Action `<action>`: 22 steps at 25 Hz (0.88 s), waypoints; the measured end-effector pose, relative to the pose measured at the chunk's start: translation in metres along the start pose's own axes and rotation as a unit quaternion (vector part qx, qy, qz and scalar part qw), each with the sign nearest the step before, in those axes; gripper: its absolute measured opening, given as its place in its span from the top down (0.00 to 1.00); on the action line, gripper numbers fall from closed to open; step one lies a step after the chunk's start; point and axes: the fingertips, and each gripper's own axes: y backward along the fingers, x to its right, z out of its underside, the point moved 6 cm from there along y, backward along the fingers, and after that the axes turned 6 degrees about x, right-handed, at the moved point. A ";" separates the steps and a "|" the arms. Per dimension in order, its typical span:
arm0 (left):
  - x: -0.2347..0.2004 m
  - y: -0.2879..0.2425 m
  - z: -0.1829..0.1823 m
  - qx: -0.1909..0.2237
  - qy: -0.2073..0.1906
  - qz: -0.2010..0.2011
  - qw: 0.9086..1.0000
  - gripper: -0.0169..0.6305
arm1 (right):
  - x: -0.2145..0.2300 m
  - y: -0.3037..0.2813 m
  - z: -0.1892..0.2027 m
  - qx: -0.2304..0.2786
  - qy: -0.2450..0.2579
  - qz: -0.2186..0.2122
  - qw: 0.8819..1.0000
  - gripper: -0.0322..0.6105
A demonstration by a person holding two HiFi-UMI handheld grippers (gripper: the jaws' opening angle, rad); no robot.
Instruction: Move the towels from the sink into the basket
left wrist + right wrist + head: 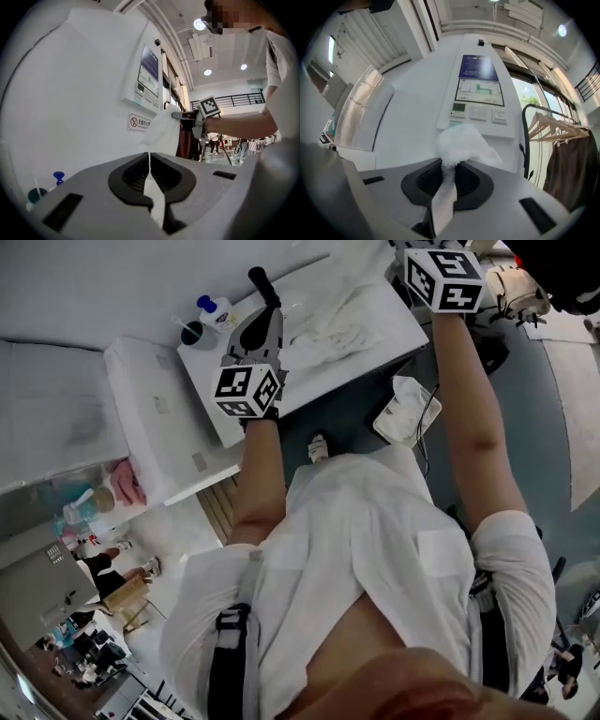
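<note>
While both grippers clench it, one white towel is stretched over the counter, toward its right edge. It is fluffy terry at the right gripper and a thin flat hem at the left gripper. The sink beneath is hard to make out. One blue-capped bottle and one dark cup stand at the far left corner.
</note>
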 end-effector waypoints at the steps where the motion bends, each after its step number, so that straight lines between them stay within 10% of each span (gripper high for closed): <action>1: 0.008 -0.004 -0.001 0.001 0.000 0.005 1.000 0.95 | 0.009 0.012 -0.007 0.007 0.003 0.007 1.000 0.84; 22: 0.221 -0.111 0.031 -0.006 0.030 0.148 0.988 0.95 | 0.169 0.305 -0.024 -0.013 0.045 0.195 0.980 0.84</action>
